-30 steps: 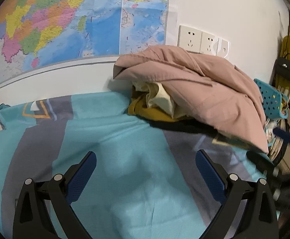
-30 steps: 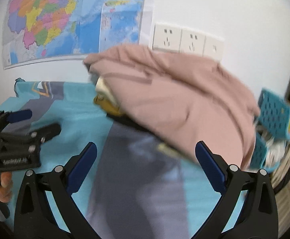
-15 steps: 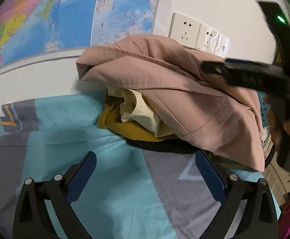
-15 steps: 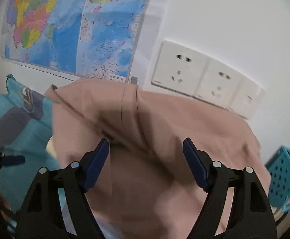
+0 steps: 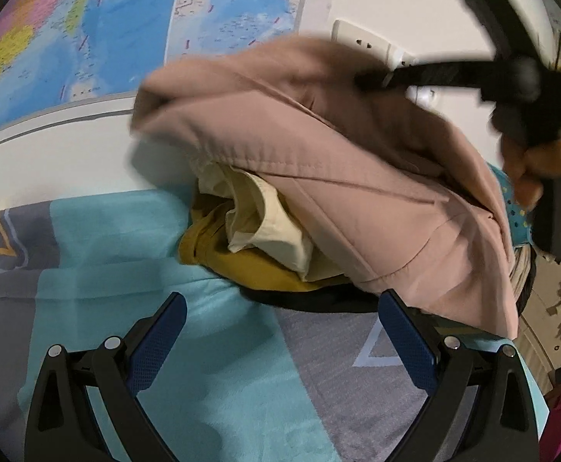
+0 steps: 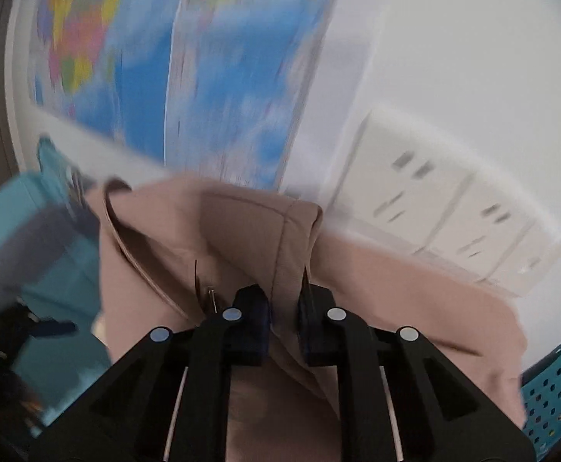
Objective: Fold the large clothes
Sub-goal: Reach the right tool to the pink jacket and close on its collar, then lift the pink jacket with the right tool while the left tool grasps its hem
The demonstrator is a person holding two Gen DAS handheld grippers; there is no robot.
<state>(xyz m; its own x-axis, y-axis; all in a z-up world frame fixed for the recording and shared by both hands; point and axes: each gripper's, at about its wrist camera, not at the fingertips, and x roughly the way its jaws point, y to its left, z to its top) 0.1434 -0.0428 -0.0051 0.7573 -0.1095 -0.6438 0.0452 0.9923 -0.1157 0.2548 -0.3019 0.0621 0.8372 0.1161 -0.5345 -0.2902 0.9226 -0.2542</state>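
A large pink garment [image 5: 330, 161] tops a pile of clothes against the wall, over a cream piece [image 5: 265, 215] and a mustard piece [image 5: 234, 261]. My right gripper [image 6: 283, 308] is closing its jaws on a fold of the pink garment [image 6: 241, 238], and the blue pads pinch the cloth between them. In the left wrist view the right gripper [image 5: 361, 82] reaches in from the right at the top of the pile, held by a hand [image 5: 542, 165]. My left gripper [image 5: 280, 331] hangs open over the teal and grey bedsheet [image 5: 211, 385], just in front of the pile, with nothing between its fingers.
A wall map [image 5: 126, 27] and white sockets [image 6: 446, 208] are on the wall behind the pile. A blue perforated basket [image 6: 550, 389] stands at the right past the bed's edge. Bags and clutter lie low at the far right.
My right gripper went from wide open to shut on the top fold of the pink garment and the cloth has lifted. The left gripper slid nearer the pile, then held still.
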